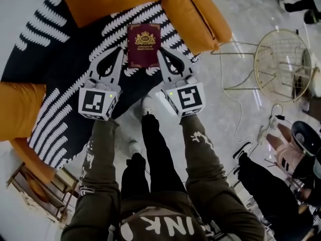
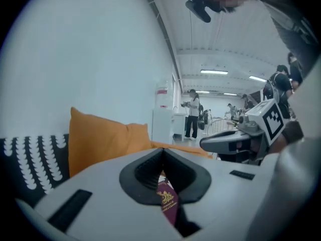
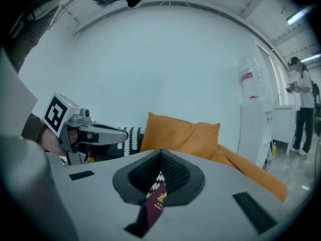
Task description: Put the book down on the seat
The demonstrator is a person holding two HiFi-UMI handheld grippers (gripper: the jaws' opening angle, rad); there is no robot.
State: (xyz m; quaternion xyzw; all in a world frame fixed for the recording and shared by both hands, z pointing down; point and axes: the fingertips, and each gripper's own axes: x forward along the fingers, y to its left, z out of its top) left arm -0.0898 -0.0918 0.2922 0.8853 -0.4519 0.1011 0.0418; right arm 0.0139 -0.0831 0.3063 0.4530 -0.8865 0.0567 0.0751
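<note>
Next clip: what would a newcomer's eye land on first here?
A maroon book with a gold crest, upper centre of the head view, is gripped at its near corners by the left gripper and right gripper, both shut on it. Beneath it spreads a black-and-white patterned seat with orange cushions at top and left.

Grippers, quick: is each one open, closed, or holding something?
Left gripper: closed, holding the maroon book by its left edge.
Right gripper: closed, holding the maroon book by its right edge.
</note>
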